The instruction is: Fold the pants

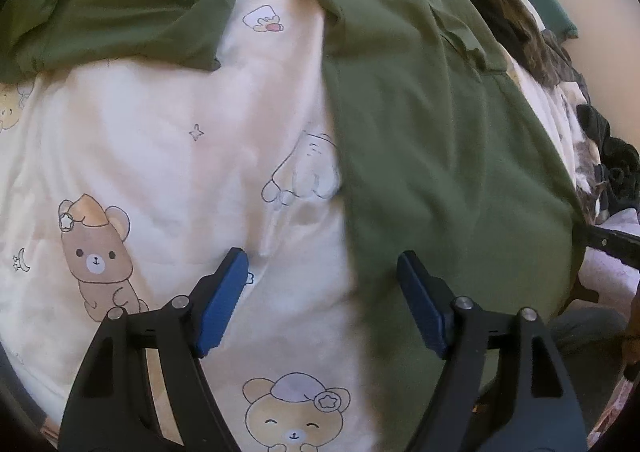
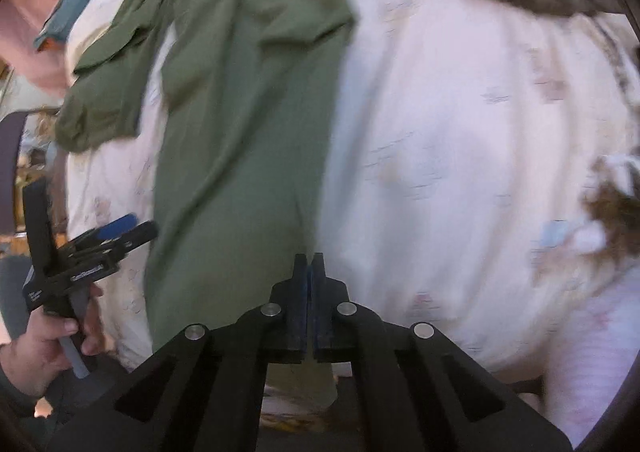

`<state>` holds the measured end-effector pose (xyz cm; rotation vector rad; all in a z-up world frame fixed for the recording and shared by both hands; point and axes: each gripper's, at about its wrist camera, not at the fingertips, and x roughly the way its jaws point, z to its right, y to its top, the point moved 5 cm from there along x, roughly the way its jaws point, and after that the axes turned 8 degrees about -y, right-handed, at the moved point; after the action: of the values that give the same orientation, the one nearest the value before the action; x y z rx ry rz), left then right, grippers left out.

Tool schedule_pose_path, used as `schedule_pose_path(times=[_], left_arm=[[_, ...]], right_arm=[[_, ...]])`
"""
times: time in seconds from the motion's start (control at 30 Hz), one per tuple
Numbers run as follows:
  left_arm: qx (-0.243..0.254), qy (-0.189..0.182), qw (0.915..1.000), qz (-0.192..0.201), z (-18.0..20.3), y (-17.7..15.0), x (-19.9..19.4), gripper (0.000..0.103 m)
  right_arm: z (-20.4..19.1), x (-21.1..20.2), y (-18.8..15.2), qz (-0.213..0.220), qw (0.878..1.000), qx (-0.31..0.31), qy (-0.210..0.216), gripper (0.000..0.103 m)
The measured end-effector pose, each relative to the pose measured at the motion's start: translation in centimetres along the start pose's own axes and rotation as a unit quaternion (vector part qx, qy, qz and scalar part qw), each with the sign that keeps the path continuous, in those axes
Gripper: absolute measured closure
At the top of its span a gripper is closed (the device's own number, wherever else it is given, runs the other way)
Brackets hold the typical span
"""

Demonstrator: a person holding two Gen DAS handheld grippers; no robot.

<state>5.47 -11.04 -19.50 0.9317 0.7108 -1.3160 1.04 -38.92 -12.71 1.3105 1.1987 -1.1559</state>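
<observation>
Green pants (image 1: 432, 156) under open left tongs (image 1: 322, 272); right tongs (image 2: 307, 264) shut at hem.

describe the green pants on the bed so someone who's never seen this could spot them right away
Start from the cream bedspread printed with cartoon bears that covers the bed. The olive green pants lie spread on it, one long leg running towards the camera and the other leg splayed off to the side. They are the only plain, solid green garment, unlike the dark patterned clothes heaped along the bed's edge.
</observation>
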Motion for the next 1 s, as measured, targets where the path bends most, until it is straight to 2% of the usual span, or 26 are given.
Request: schedule_pose_path(times=[0.03,0.07,0.1,0.17,0.23,0.33,0.37,0.4,0.47,0.5,0.6,0.67,0.77,0.9,1.0], left_arm=[[-0.002,0.0,1.0,0.0,-0.1,0.0,0.0,0.029],[-0.004,-0.002,1.0,-0.002,0.0,0.0,0.0,0.029],[-0.006,-0.006,1.0,-0.002,0.1,0.0,-0.1,0.029],[-0.008,-0.029,0.9995,-0.004,0.9,-0.1,-0.2,0.029],[0.0,-0.051,0.9986,-0.012,2.1,-0.5,-0.2,0.029],[0.007,-0.061,0.9975,-0.036,3.6,-1.1,1.1,0.029],[0.006,-0.063,0.997,-0.045,3.9,-1.3,1.8,0.034],[0.007,-0.07,0.9966,-0.044,4.2,-1.3,2.2,0.059],[0.018,-0.073,0.9961,-0.046,4.9,-1.0,2.7,0.097],[0.018,-0.081,0.9957,-0.041,4.9,-0.8,2.3,0.1],[0.031,-0.117,0.9927,-0.005,5.2,0.1,-1.6,0.101],[0.034,-0.14,0.9895,0.017,5.2,1.0,-4.7,0.101],[0.037,-0.155,0.9862,0.046,5.4,4.2,-8.2,0.101],[0.059,-0.139,0.9842,0.093,5.8,10.5,-11.7,0.101],[0.075,-0.101,0.9878,0.093,6.0,16.2,-11.8,0.101]], right_arm=[[0.6,0.1,0.0,-0.001,1.0,0.006,-0.007,0.103],[1.3,0.6,0.0,-0.014,0.999,0.028,0.01,0.103],[1.4,1.0,0.1,-0.02,0.999,0.027,0.01,0.103],[1.0,1.5,0.0,-0.021,1.0,0.014,-0.015,0.103],[0.7,1.5,-0.1,-0.02,1.0,0.017,-0.001,0.103],[0.9,1.3,-0.1,-0.016,1.0,0.018,0.007,0.103],[0.9,1.2,0.0,-0.014,1.0,0.019,0.01,0.103],[1.0,1.1,0.0,-0.012,1.0,0.021,0.014,0.103],[1.0,0.9,0.3,-0.005,0.999,0.024,0.023,0.103],[1.0,0.6,0.3,0.0,0.999,0.023,0.027,0.103],[0.5,-1.1,0.8,0.031,0.998,0.024,0.048,0.103],[0.4,-3.2,1.6,0.067,0.994,0.031,0.075,0.103],[0.5,-6.4,3.9,0.12,0.985,0.047,0.119,0.103],[-0.4,-9.8,9.3,0.19,0.971,0.044,0.137,0.103],[-1.6,-10.6,14.8,0.213,0.966,0.038,0.141,0.103]])
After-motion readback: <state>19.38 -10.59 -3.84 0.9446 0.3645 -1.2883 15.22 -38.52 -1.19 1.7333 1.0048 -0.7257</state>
